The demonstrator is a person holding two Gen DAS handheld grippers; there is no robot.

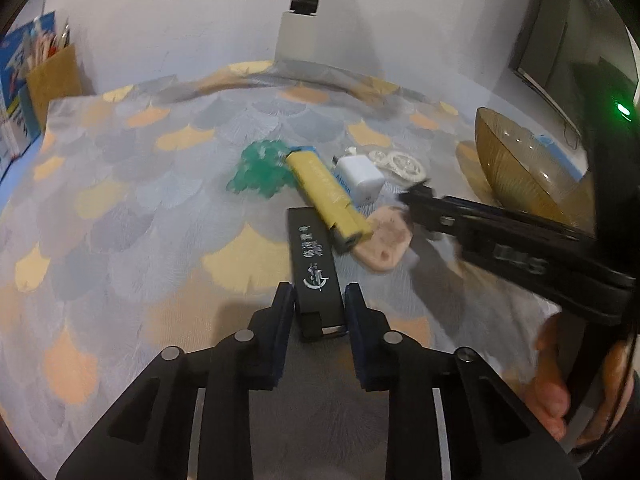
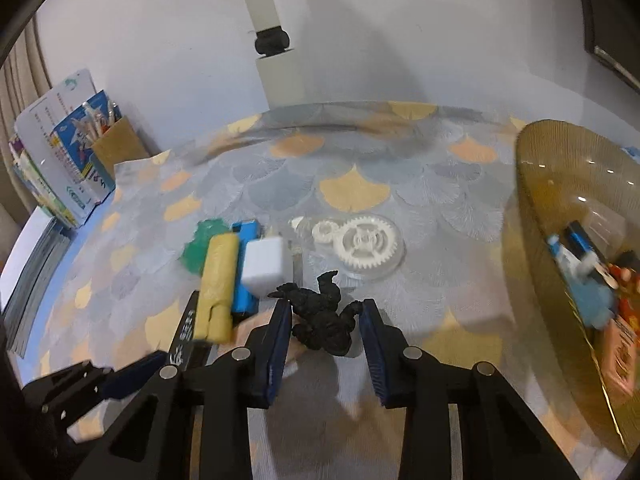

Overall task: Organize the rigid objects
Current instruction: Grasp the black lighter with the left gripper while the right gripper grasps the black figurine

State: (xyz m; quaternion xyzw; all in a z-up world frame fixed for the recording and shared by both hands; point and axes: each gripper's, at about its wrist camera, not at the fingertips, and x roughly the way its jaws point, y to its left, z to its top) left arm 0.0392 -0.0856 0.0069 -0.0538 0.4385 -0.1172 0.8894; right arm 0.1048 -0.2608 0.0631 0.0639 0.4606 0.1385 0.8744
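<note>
My left gripper (image 1: pixel 320 300) has its pads against the near end of a flat black bar with white lettering (image 1: pixel 314 258), which lies on the patterned cloth. A yellow block (image 1: pixel 326 194) rests across the bar's far end. My right gripper (image 2: pixel 324 322) straddles a small black figurine (image 2: pixel 322 318), with gaps at both pads; the figurine looks lifted off the cloth. In the left wrist view the right gripper (image 1: pixel 416 196) comes in from the right. Beside the yellow block lie a white charger cube (image 2: pixel 266 262), a green piece (image 2: pixel 196 248), a blue block (image 2: pixel 244 272) and white gears (image 2: pixel 366 246).
An amber glass bowl (image 2: pixel 536 216) at the right holds several small toys. A flat pink piece (image 1: pixel 386 244) lies by the bar. A cardboard pen holder (image 2: pixel 116 150) and books (image 2: pixel 60 160) stand at the back left. A white post (image 2: pixel 276 64) stands behind the table.
</note>
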